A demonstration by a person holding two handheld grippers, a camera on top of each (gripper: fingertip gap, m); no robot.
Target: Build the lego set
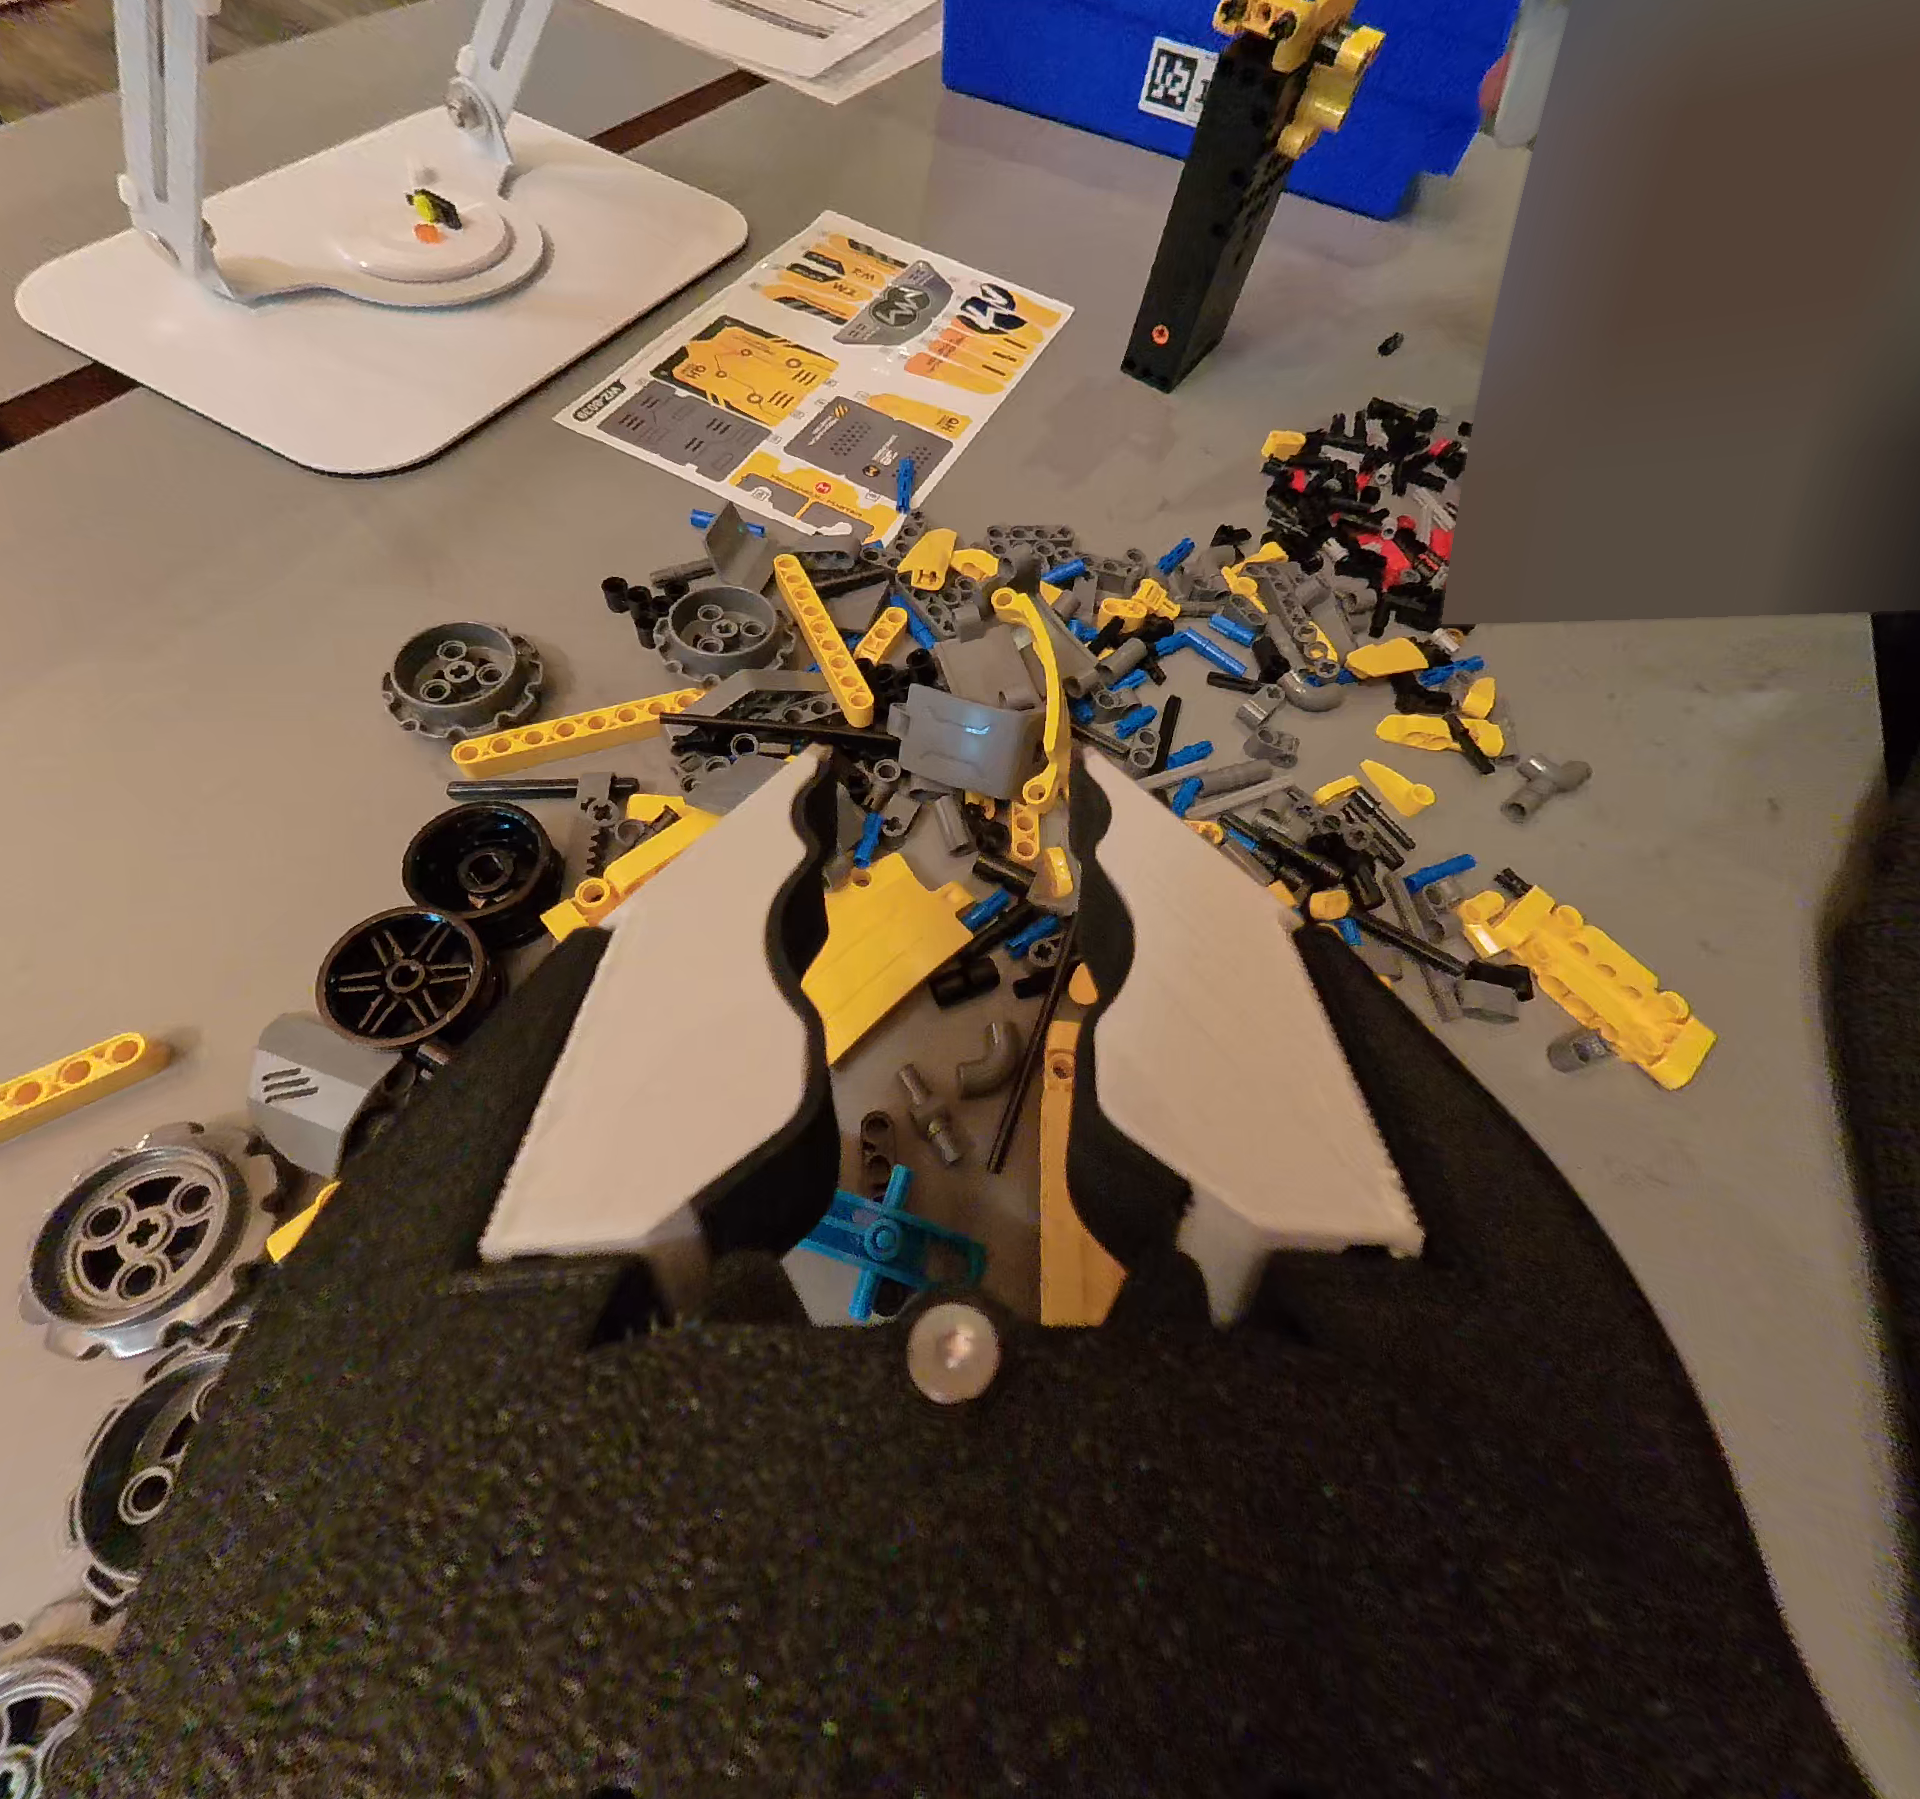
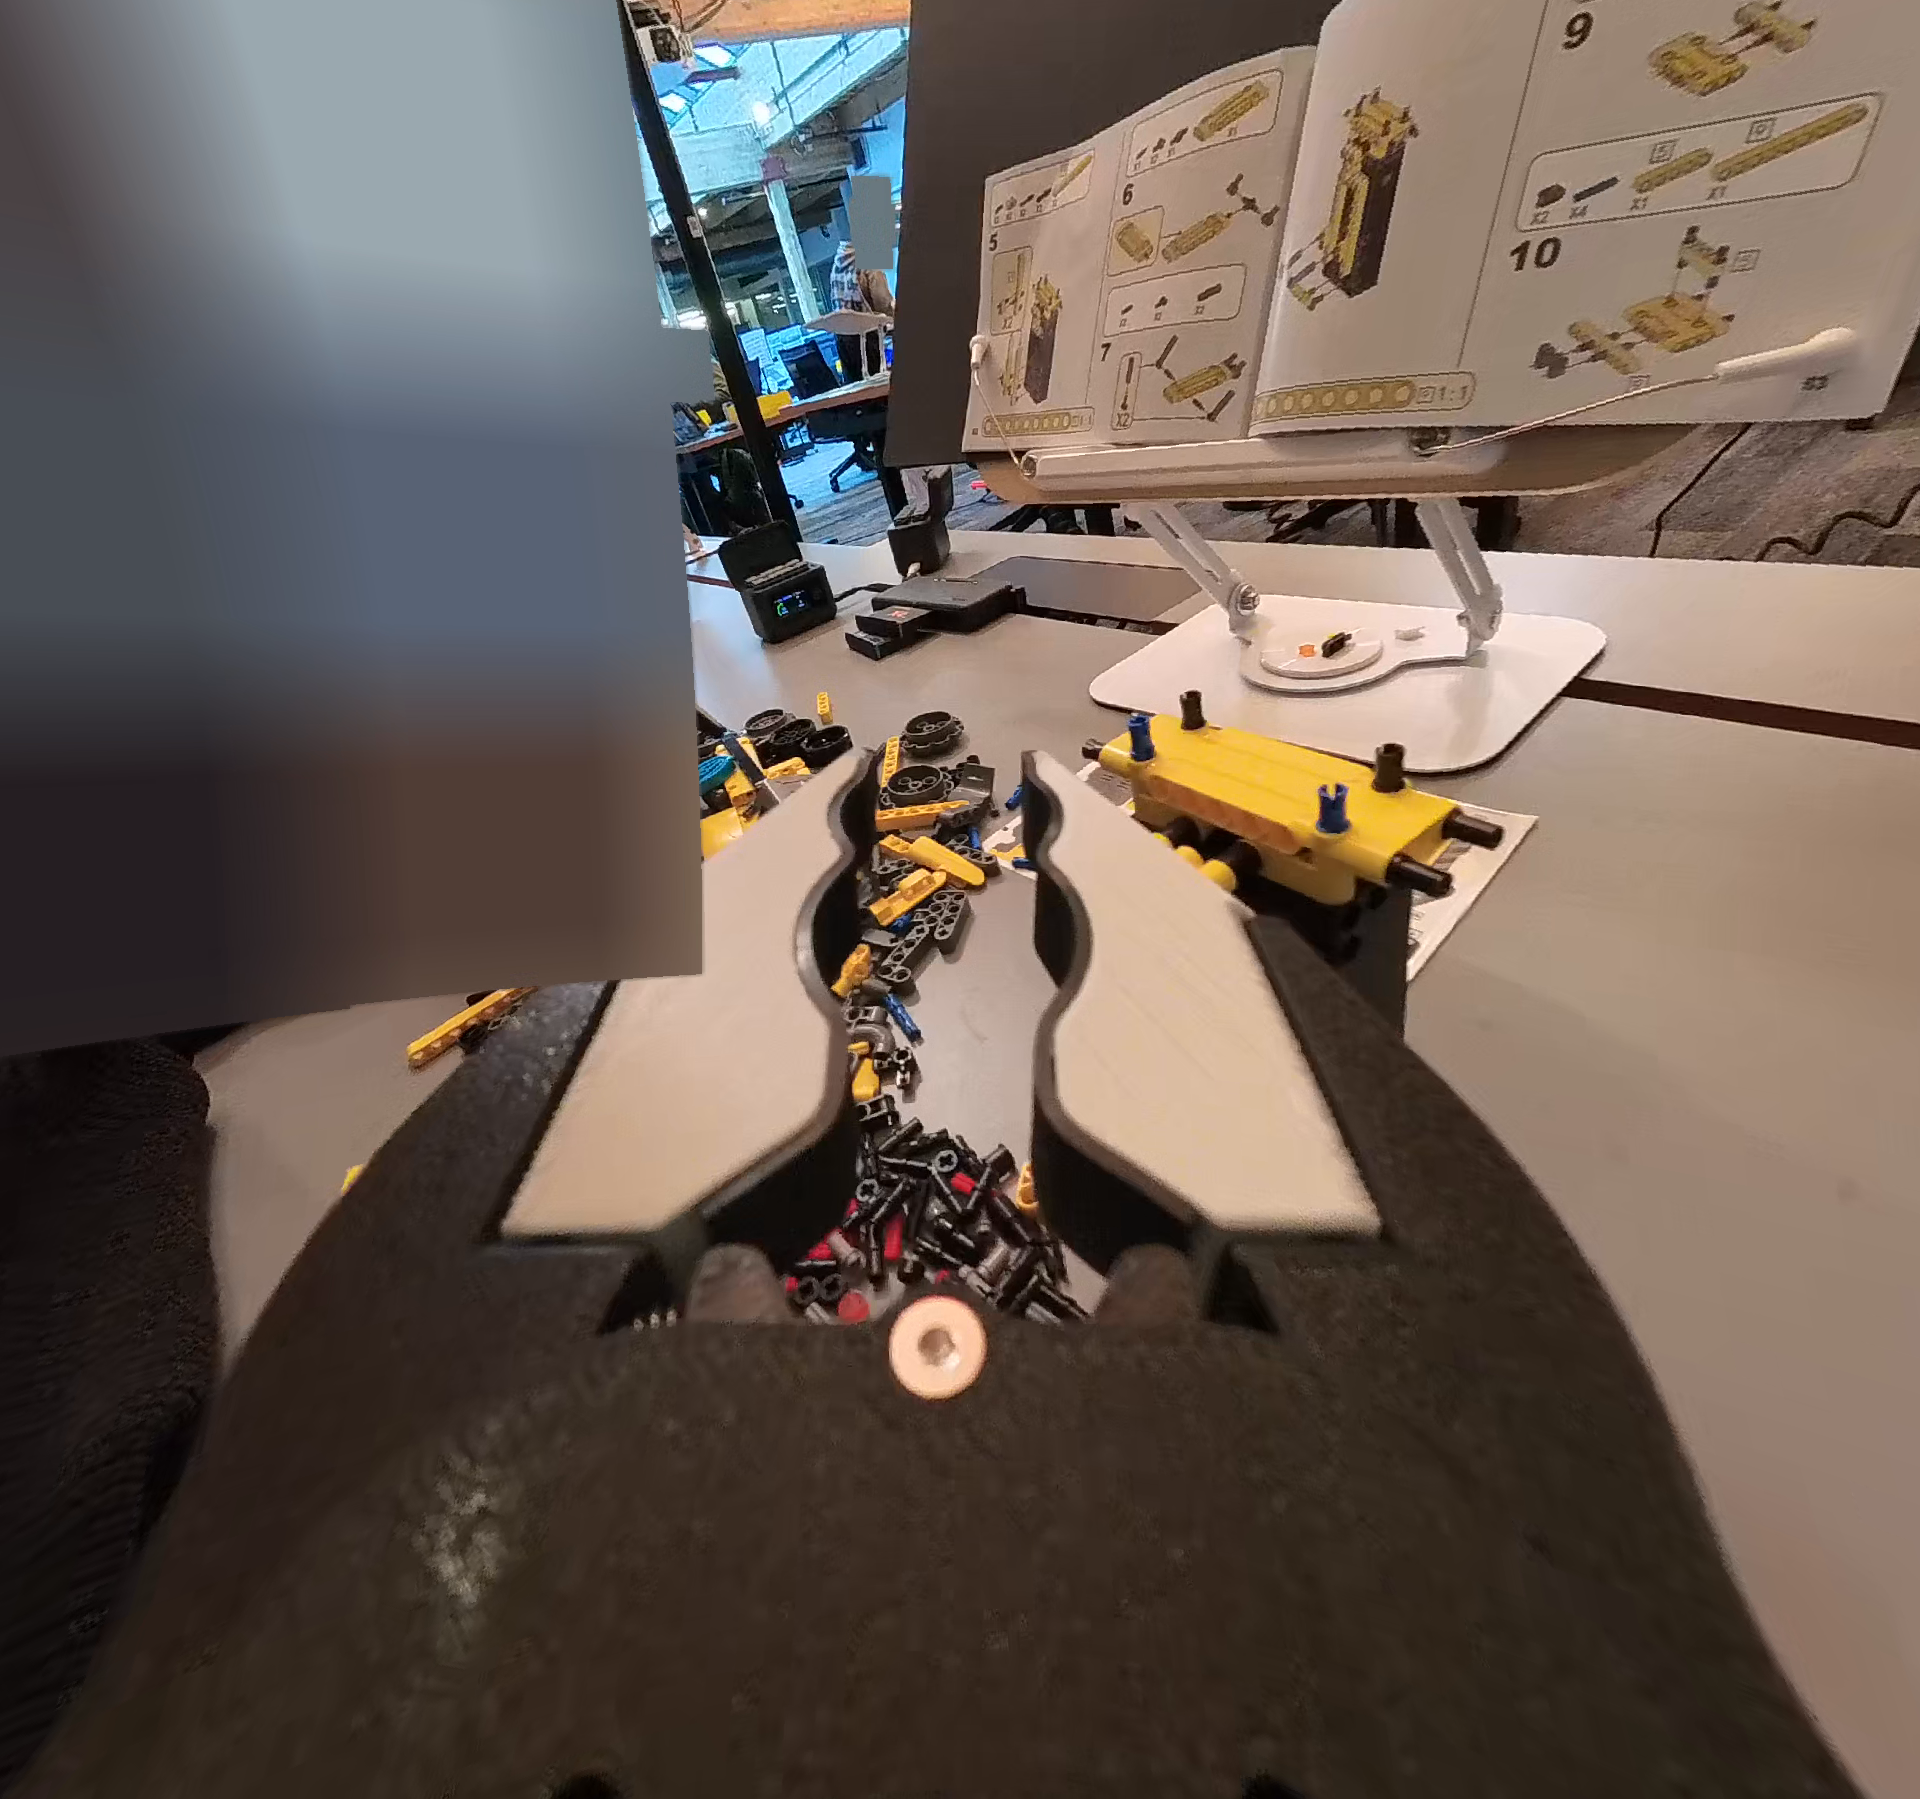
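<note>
In the left wrist view, you are holding the left gripper (image 1: 951,773) spread wide and empty over a heap of building-toy parts (image 1: 1039,710) on the grey desk (image 1: 260,606), near a sticker sheet (image 1: 821,378) and a black-and-yellow tower (image 1: 1226,191).

In the right wrist view, you are holding the right gripper (image 2: 945,783) parted, empty, over small black pins (image 2: 935,1219); the tower's yellow top (image 2: 1278,804) is sitting just beside its right finger, before an instruction booklet (image 2: 1403,222) on a white stand (image 2: 1351,679).

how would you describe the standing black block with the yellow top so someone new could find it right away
Start at the blue bin at the far edge of the grey table. Directly in front of it, just beyond the pile of loose parts and right of the sticker sheet, stands the black block. It is the only upright, assembled piece: a tall black column capped with yellow parts, while everything near it lies flat and loose.
</note>
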